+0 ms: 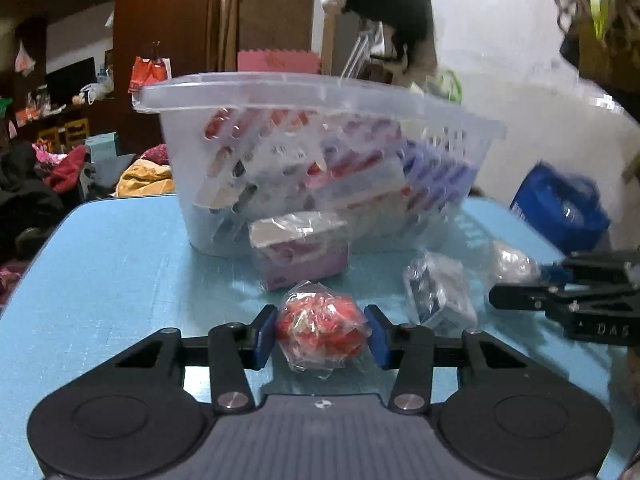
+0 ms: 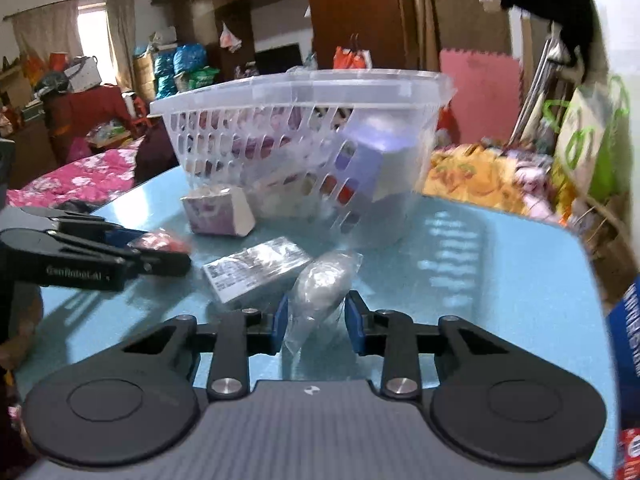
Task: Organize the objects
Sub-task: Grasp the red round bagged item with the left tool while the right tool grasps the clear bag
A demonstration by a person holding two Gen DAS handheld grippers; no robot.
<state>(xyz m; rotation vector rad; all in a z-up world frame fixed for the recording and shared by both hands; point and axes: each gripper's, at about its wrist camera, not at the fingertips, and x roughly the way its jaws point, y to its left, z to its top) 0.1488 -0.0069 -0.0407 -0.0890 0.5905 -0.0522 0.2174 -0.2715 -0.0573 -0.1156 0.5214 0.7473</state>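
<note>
My left gripper (image 1: 322,336) is shut on a red ball wrapped in clear plastic (image 1: 320,326), low over the blue table (image 1: 120,264). My right gripper (image 2: 316,322) is shut on a silvery white item in a clear bag (image 2: 320,284). A clear perforated basket (image 1: 312,160), holding several boxes, stands behind them; it also shows in the right wrist view (image 2: 304,136). A purple box (image 1: 300,252) lies in front of the basket. A grey wrapped box (image 2: 252,272) lies between the two grippers. The right gripper shows in the left wrist view (image 1: 520,280).
A blue package (image 1: 560,208) sits at the table's right side. The left gripper (image 2: 160,248) shows at the left of the right wrist view. Beds with clothes and cluttered shelves surround the table. The table's far right edge (image 2: 576,240) is rounded.
</note>
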